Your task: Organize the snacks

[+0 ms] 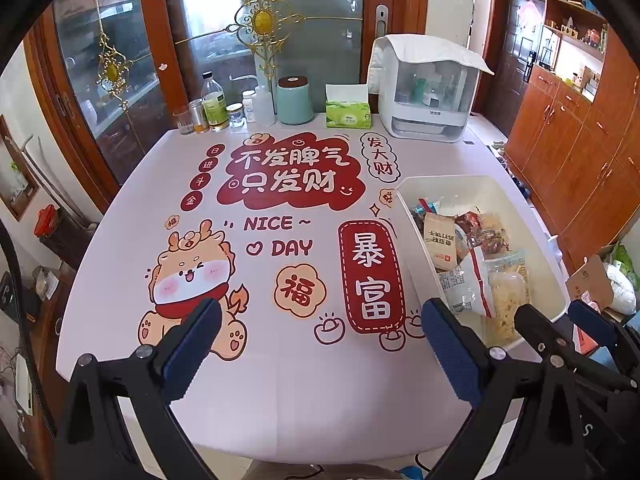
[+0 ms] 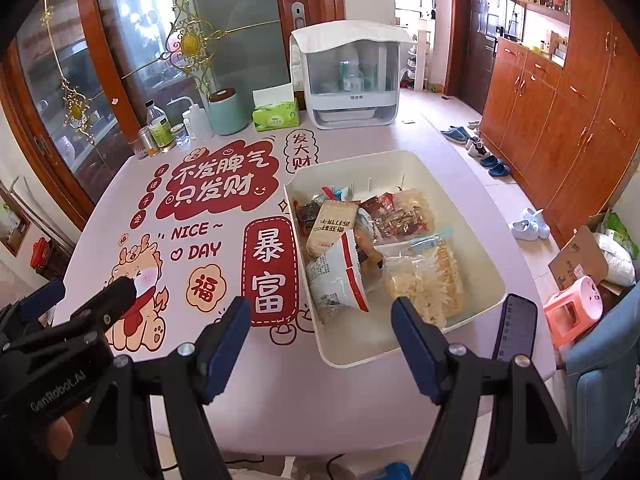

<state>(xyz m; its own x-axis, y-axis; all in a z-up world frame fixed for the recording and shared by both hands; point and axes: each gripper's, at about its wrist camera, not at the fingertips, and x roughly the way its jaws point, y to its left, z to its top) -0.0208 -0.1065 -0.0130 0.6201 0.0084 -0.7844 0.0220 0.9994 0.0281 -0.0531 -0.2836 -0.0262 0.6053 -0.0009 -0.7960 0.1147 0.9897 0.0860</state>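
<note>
**Both grippers wide apart above the table, snacks in the white bin**

From the left wrist view we see our left gripper (image 1: 320, 344) with its blue-padded black fingers (image 1: 192, 344) spread wide, nothing between them, hanging over the pale tablecloth printed with red characters and a cartoon dragon (image 1: 280, 392). To the right stands the white rectangular plastic bin (image 1: 404, 208), filled with packaged snacks (image 1: 472, 264): a tan paper-look packet, red wrappers and a clear bag of pale yellow pieces. The other gripper shows at the right edge, beside the bin's near corner. At the far end of the table stand a green tissue box (image 1: 348, 114), a mint-green canister with a brown lid (image 1: 295, 100) and a white countertop cabinet with a clear front (image 1: 428, 92).

From the right wrist view our right gripper (image 2: 320, 344) is likewise wide and empty, poised over the bin's near rim. A dark smartphone (image 2: 516, 332) lies just right of the bin, near the table edge.
</note>
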